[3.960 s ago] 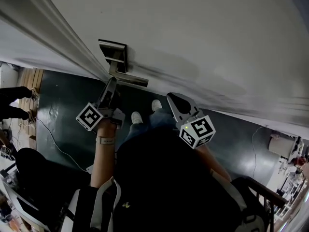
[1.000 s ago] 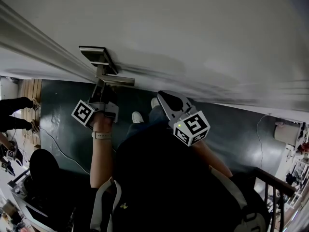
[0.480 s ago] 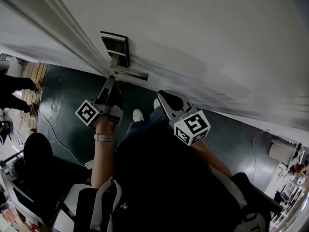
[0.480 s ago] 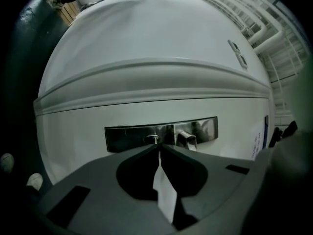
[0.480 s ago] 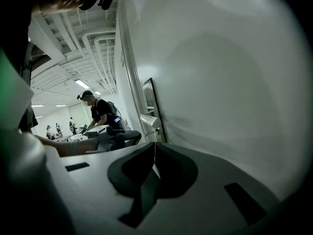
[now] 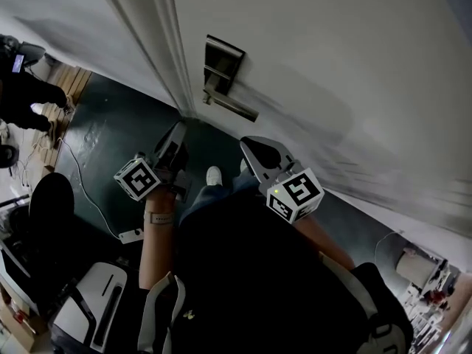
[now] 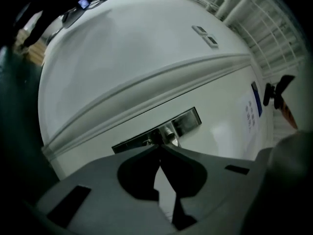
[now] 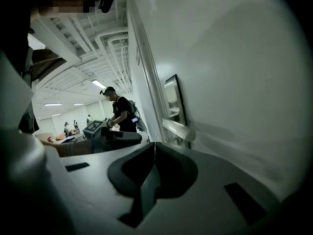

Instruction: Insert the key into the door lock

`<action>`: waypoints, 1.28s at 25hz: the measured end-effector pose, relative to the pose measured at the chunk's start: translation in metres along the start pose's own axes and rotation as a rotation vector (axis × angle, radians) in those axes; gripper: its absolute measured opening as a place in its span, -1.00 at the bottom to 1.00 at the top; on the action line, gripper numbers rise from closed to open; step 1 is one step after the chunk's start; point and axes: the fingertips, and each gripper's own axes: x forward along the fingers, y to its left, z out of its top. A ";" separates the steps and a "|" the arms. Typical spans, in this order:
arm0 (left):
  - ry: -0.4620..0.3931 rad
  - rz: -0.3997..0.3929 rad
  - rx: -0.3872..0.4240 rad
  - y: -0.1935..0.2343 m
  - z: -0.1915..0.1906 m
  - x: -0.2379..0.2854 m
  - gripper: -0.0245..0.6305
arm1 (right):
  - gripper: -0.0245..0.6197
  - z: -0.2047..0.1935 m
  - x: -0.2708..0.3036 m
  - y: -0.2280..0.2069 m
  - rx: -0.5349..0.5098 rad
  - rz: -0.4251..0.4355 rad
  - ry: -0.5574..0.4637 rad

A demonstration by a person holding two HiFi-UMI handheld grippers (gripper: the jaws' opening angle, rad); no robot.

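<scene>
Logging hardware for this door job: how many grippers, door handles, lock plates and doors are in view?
grippers: 2 (left gripper, right gripper)
door handle: 1
lock plate: 1
door: 1
total: 5

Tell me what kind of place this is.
Probably a big shared workroom or lab: a white door with a lever handle, dark floor, and other people under ceiling strip lights.

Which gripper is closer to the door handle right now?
Right, it seems, narrowly. The right gripper sits just below the free end of the door handle; the left gripper hangs lower left, by the foot of the door frame.
</scene>
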 end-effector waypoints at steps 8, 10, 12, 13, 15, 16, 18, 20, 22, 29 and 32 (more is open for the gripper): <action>0.000 0.079 0.304 -0.025 0.025 -0.030 -0.90 | -0.87 0.033 0.020 0.025 -0.058 0.094 -0.028; -0.001 0.098 0.373 -0.031 0.030 -0.036 -0.90 | -0.87 0.042 0.024 0.031 -0.074 0.113 -0.035; -0.006 0.108 0.430 -0.037 0.034 -0.041 -0.90 | -0.87 0.051 0.026 0.036 -0.089 0.130 -0.043; -0.009 0.110 0.459 -0.040 0.035 -0.044 -0.89 | -0.87 0.055 0.027 0.038 -0.096 0.137 -0.047; -0.007 0.120 0.524 -0.047 0.037 -0.047 -0.90 | -0.87 0.063 0.028 0.042 -0.110 0.151 -0.053; -0.003 0.131 0.561 -0.050 0.038 -0.048 -0.89 | -0.87 0.066 0.029 0.043 -0.116 0.157 -0.057; 0.008 0.160 0.636 -0.055 0.038 -0.050 -0.89 | -0.87 0.072 0.031 0.046 -0.130 0.169 -0.064; 0.020 0.189 0.709 -0.060 0.040 -0.051 -0.89 | -0.87 0.078 0.032 0.050 -0.147 0.179 -0.072; 0.024 0.206 0.775 -0.067 0.041 -0.053 -0.89 | -0.87 0.083 0.032 0.054 -0.168 0.187 -0.078; -0.014 0.199 0.915 -0.088 0.045 -0.054 -0.89 | -0.87 0.087 0.031 0.065 -0.240 0.210 -0.069; -0.011 0.187 0.942 -0.090 0.040 -0.052 -0.89 | -0.87 0.084 0.030 0.065 -0.255 0.216 -0.066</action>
